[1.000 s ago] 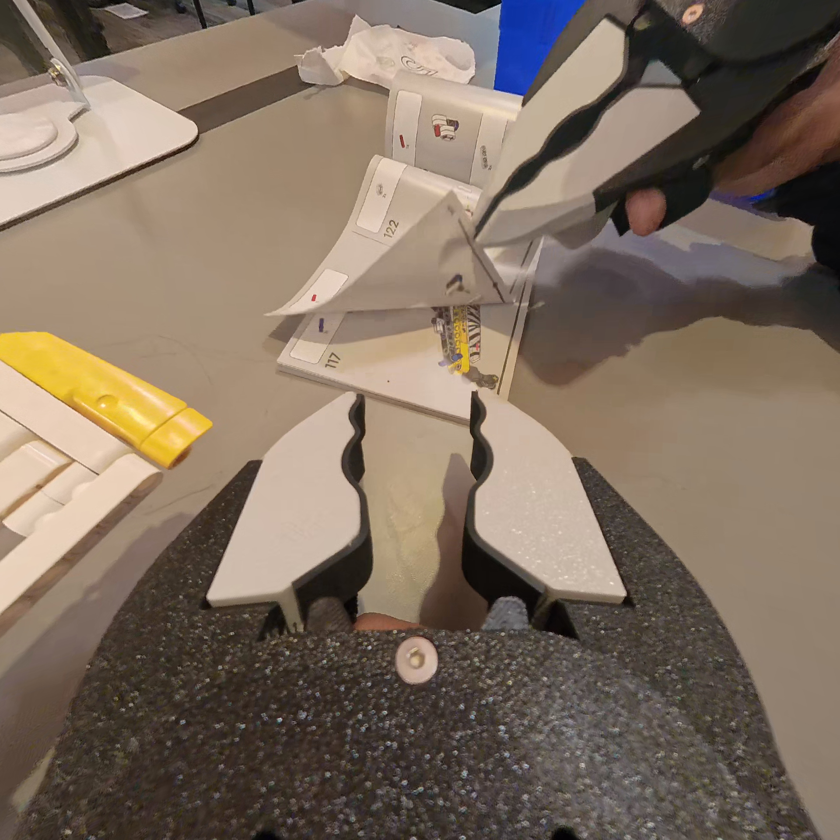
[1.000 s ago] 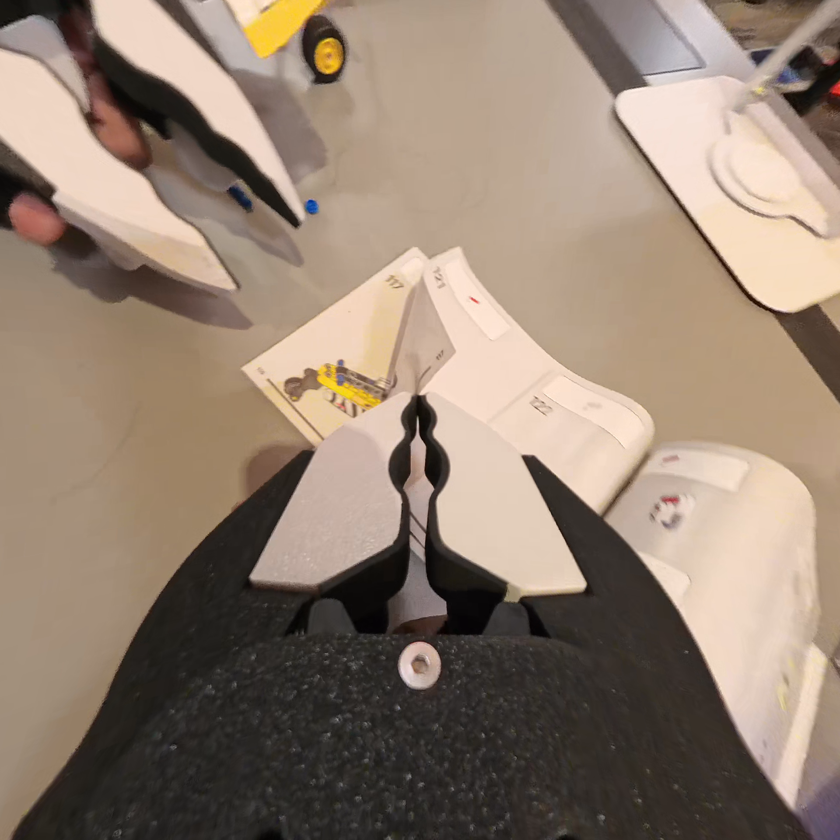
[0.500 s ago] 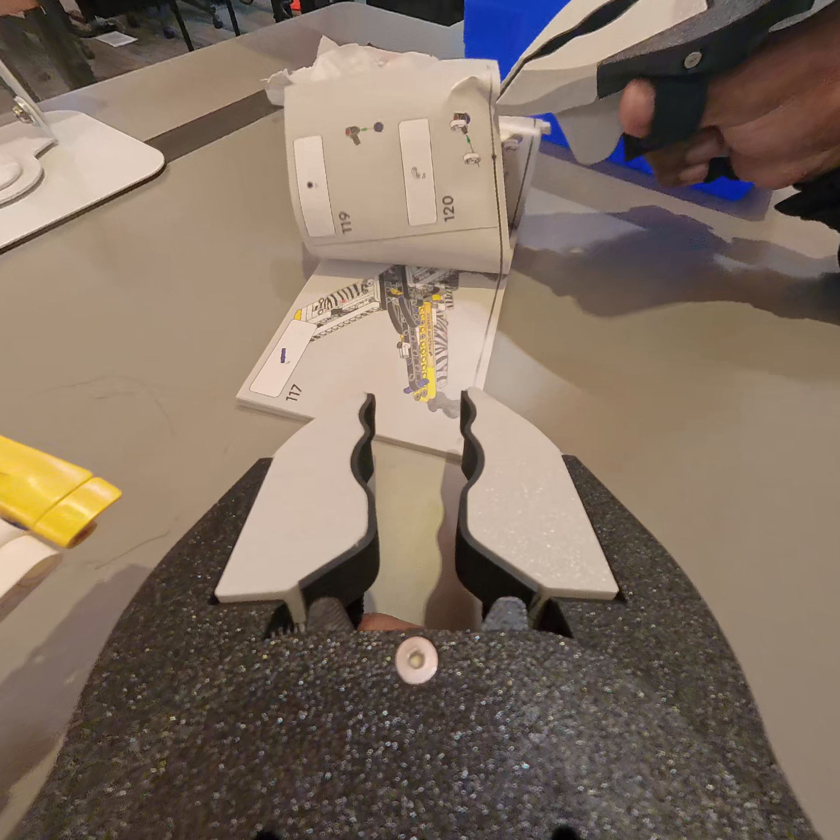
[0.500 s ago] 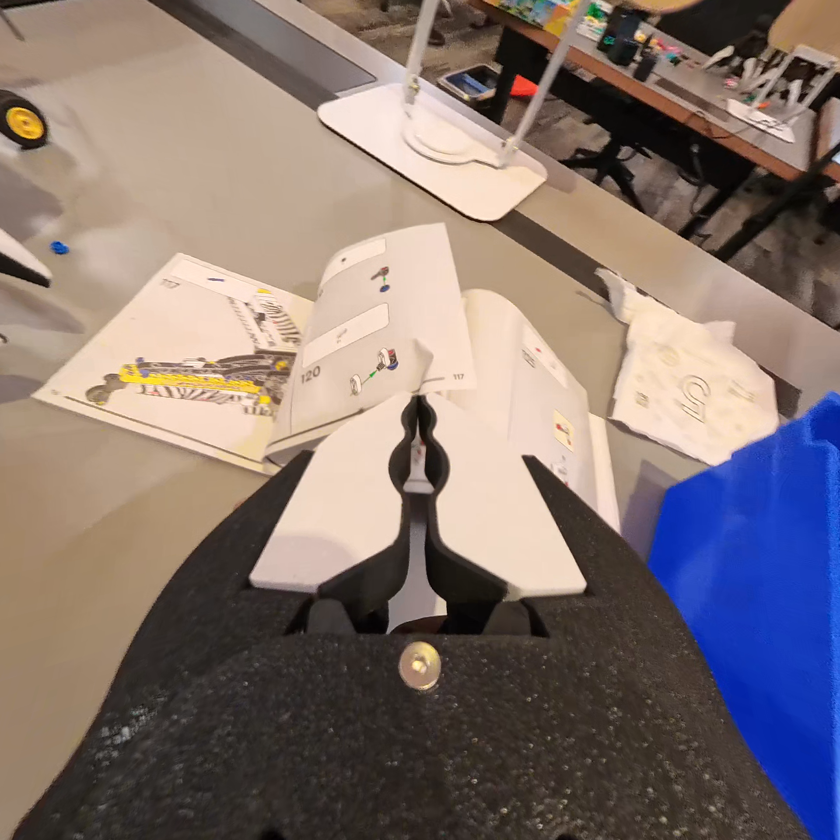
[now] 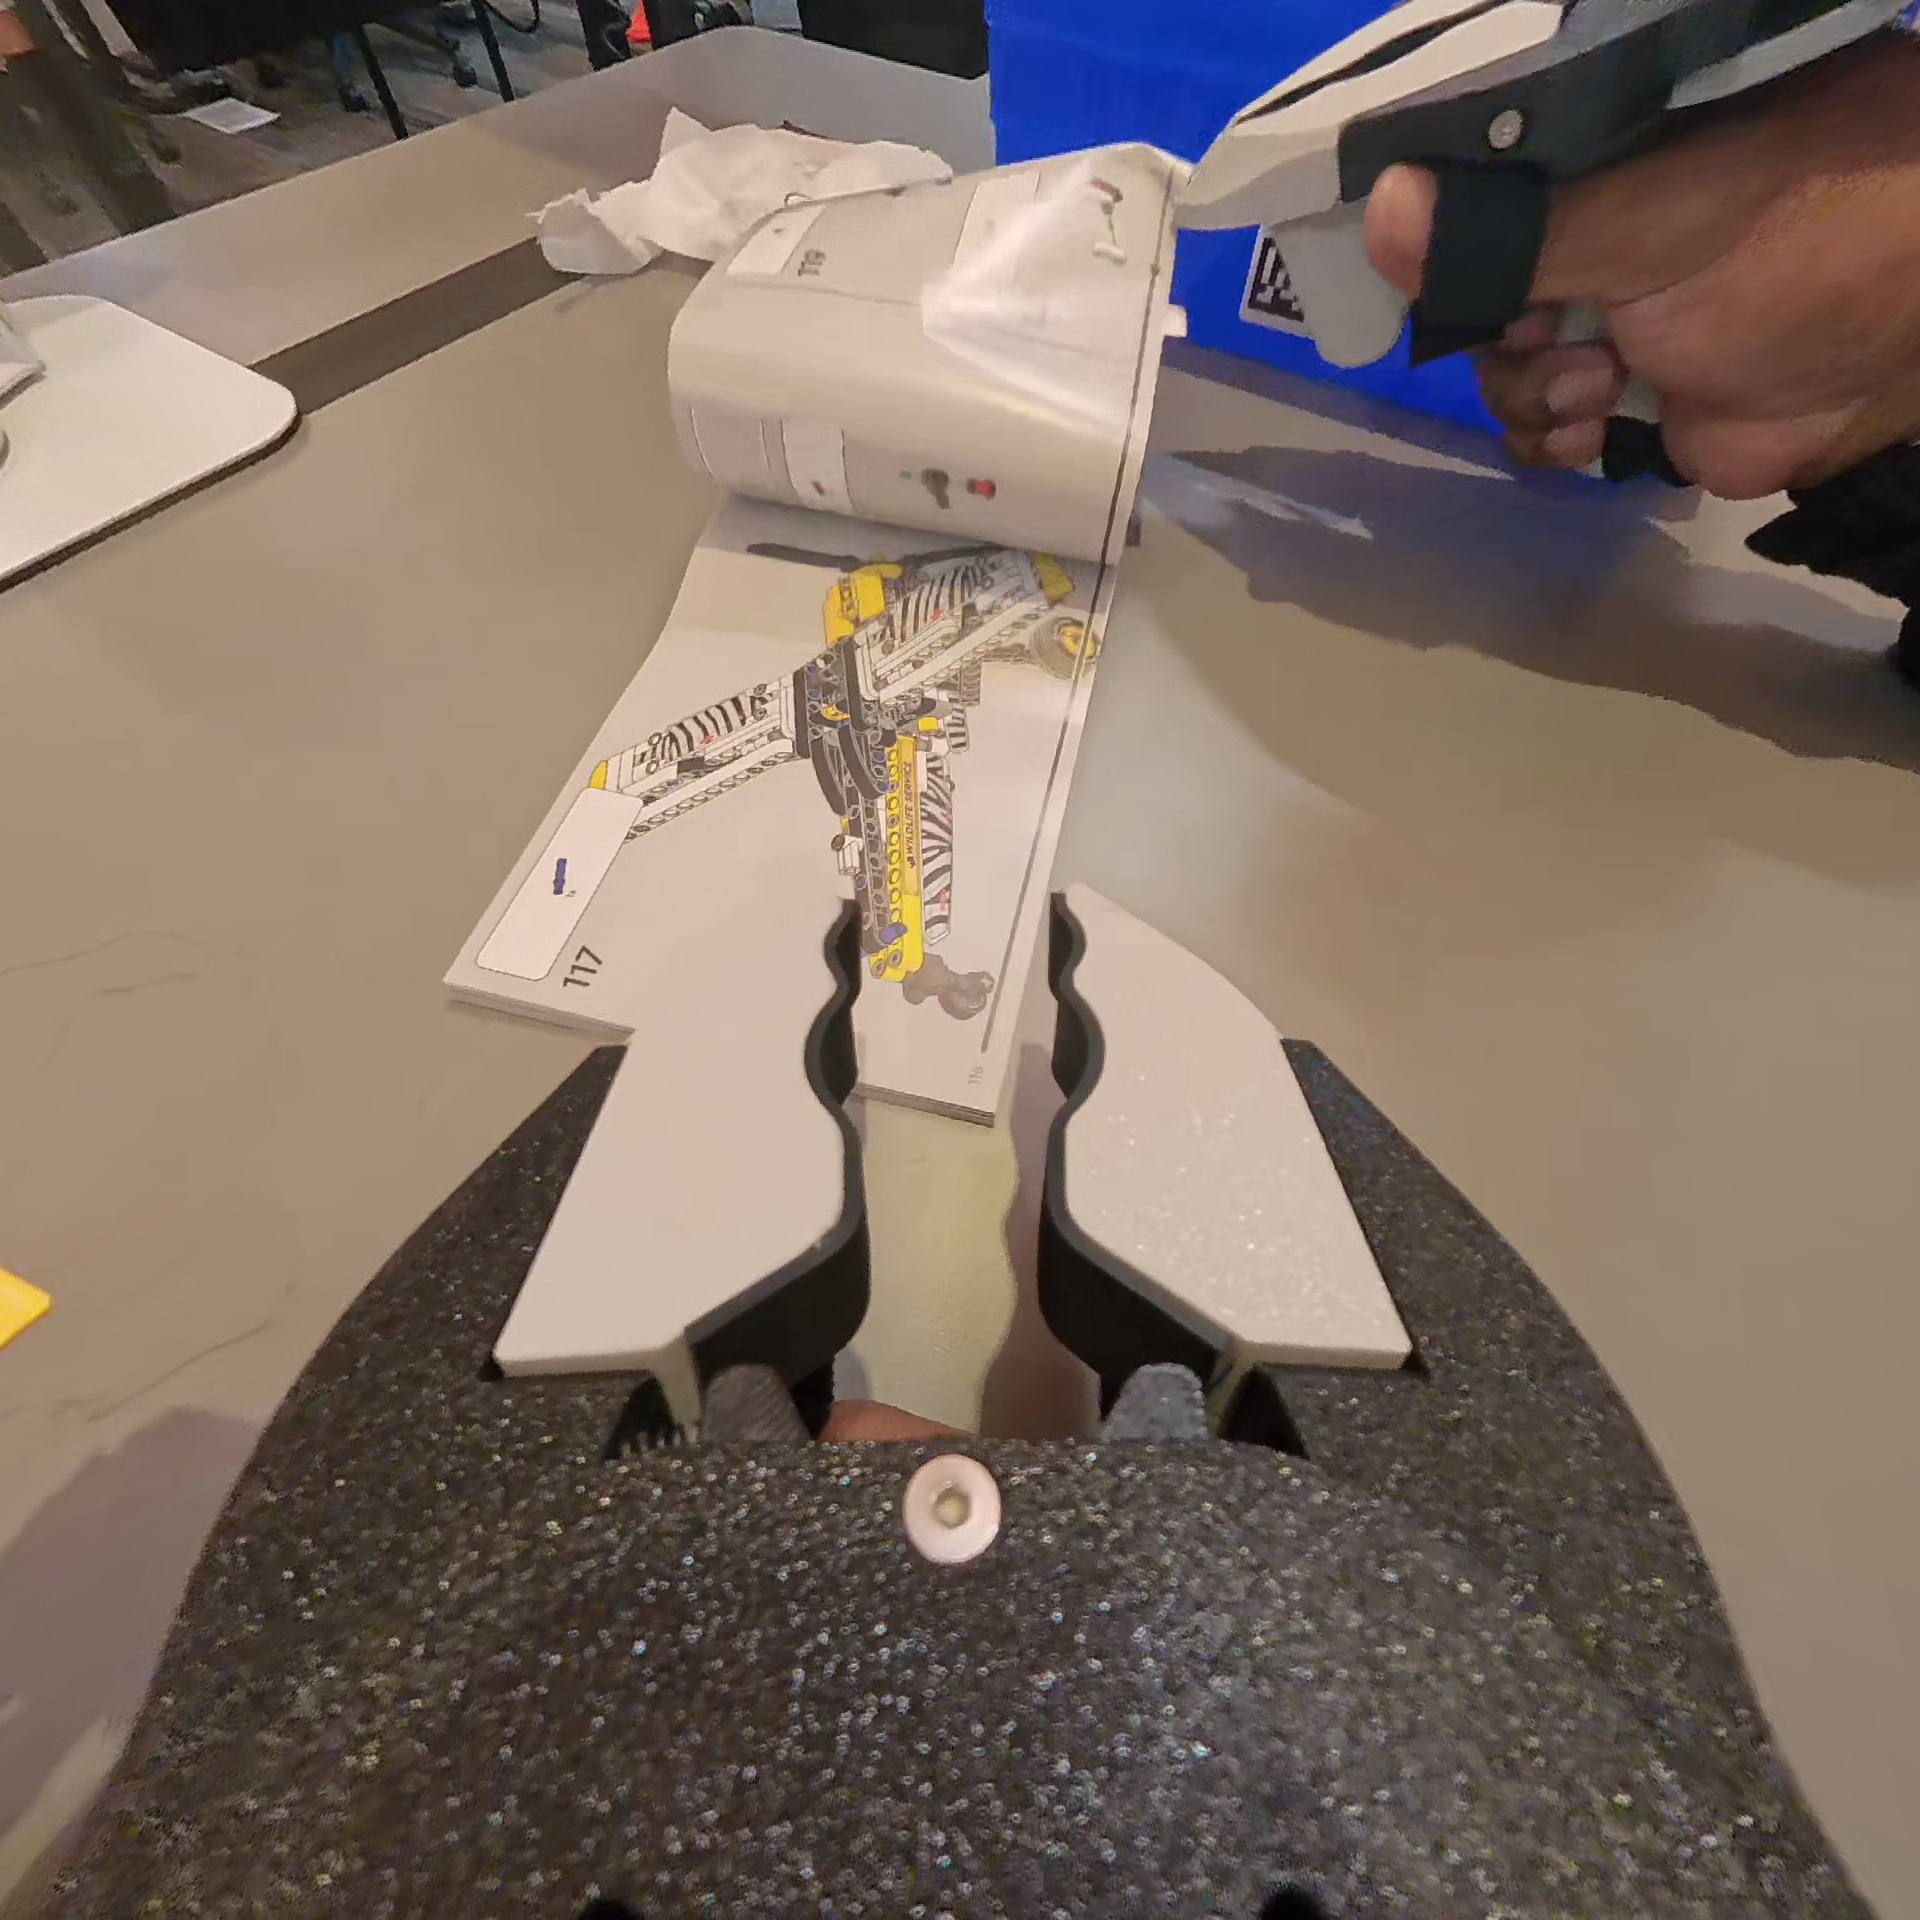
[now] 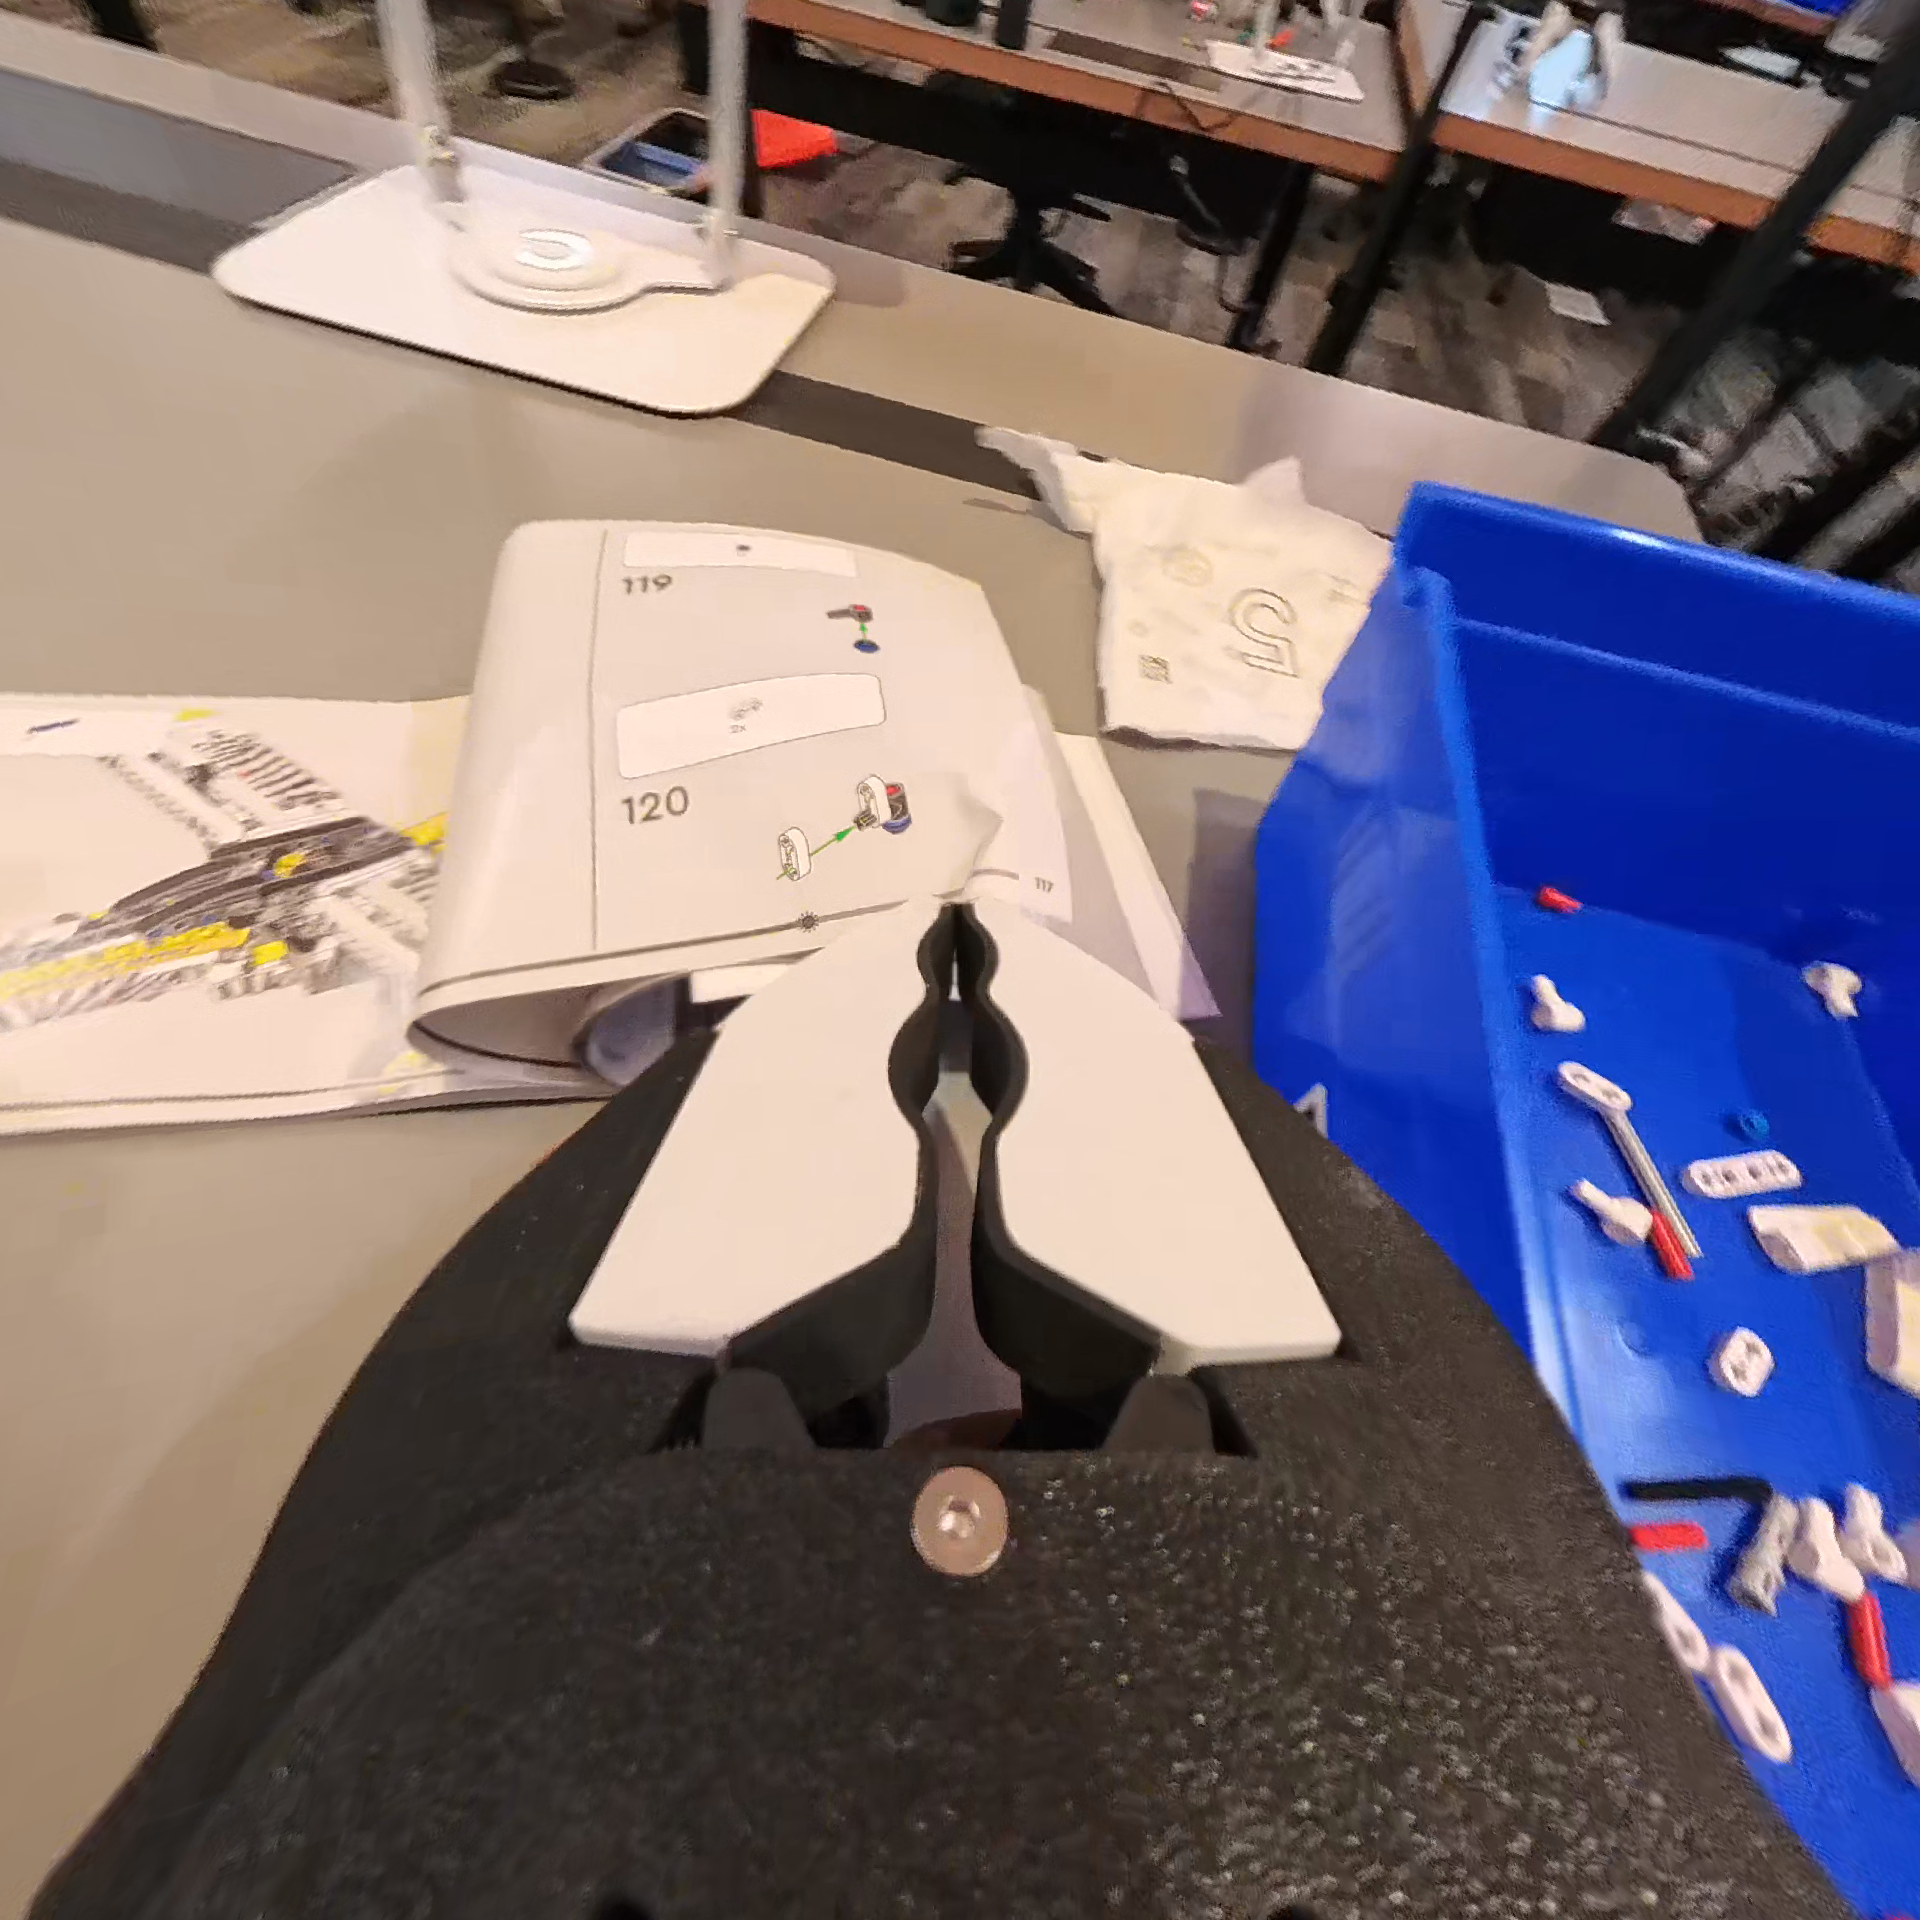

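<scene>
Right claw (image 6: 954, 920) is clamped on the corner of a curled page (image 6: 727, 727) of the booklet (image 5: 790, 831). Left claw (image 5: 951, 914), fingers apart and holding nothing, hovers over the booklet's near edge; the spine runs toward 12 o'clock, the lifted page at 1 o'clock.

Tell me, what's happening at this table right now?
A person works two handheld grippers over an open instruction booklet. The right gripper is shut on the corner of a page, curling it over. The left gripper hovers open at the booklet's near edge, holding nothing. A blue bin of small parts stands beside.
</scene>
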Demonstrator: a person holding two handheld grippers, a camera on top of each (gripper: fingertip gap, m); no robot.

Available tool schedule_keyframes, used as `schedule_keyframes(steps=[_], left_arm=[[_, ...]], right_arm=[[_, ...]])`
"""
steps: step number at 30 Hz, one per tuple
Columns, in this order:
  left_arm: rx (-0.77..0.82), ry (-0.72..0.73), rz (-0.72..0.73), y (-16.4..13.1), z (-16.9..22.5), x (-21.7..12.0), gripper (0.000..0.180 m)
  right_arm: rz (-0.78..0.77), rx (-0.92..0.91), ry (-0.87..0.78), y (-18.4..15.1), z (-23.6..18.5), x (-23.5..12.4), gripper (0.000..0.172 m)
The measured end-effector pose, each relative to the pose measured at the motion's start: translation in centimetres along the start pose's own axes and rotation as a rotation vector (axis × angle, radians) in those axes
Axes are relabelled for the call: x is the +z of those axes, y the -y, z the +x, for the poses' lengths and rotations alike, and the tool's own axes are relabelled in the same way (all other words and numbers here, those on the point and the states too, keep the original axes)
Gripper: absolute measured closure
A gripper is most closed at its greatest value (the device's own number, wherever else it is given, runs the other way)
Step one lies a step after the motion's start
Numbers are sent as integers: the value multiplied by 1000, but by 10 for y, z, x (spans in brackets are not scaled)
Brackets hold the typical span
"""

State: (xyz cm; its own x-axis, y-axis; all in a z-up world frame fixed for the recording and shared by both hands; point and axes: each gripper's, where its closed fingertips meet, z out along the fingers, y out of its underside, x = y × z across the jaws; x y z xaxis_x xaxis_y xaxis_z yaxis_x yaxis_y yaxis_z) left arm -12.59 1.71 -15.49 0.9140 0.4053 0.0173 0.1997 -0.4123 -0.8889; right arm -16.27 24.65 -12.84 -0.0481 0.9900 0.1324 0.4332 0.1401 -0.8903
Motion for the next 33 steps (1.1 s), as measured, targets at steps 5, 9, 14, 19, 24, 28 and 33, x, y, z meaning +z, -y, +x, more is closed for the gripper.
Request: schedule_keyframes(steps=[5,9,14,19,24,28,33], left_arm=[[-5,-16,6,0,2,-2,145],[-24,-37,-7,-4,3,-5,145],[-37,-82,-27,-7,6,-8,144],[-8,-89,-55,-8,8,-8,141],[28,-85,-101,-6,11,-1,139],[53,-77,-114,1,12,3,139],[33,-61,-99,3,8,6,139]], right_arm=[[3,16,-136,1,22,-4,172],[-19,-56,-237,2,32,-4,172],[-96,-169,-333,-8,38,1,171],[-138,-199,-361,-17,41,5,172],[-153,-208,-360,-21,41,6,171],[-114,-177,-312,-17,34,0,168],[17,-224,-205,1,9,-14,163]])
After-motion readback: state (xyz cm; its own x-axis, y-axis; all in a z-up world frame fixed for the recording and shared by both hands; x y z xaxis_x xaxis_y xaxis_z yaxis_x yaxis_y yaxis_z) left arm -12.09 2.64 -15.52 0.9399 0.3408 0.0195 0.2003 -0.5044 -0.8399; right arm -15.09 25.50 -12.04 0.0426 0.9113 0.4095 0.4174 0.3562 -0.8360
